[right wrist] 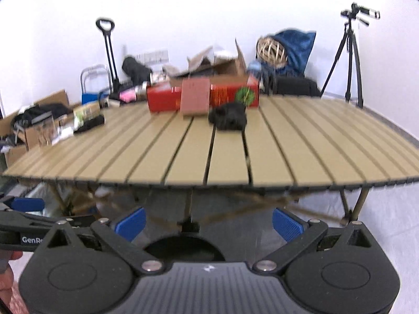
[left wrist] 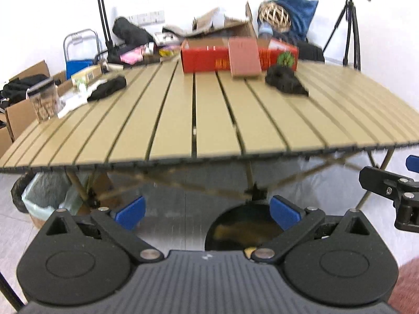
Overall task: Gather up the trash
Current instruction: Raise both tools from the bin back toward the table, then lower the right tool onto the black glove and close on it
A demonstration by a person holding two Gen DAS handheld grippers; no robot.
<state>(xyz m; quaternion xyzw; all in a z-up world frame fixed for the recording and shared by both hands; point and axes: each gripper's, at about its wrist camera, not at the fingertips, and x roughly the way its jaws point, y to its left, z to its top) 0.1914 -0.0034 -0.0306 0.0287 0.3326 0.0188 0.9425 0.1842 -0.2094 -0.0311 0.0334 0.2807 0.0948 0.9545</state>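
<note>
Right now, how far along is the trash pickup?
Done: nothing visibly. In hand: nothing; the left gripper and right gripper are both open and empty, held short of the slatted table. Left: two crumpled black items lie on the table, plus white scraps near the clear container. The lined bin sits under the table's left end.
</note>
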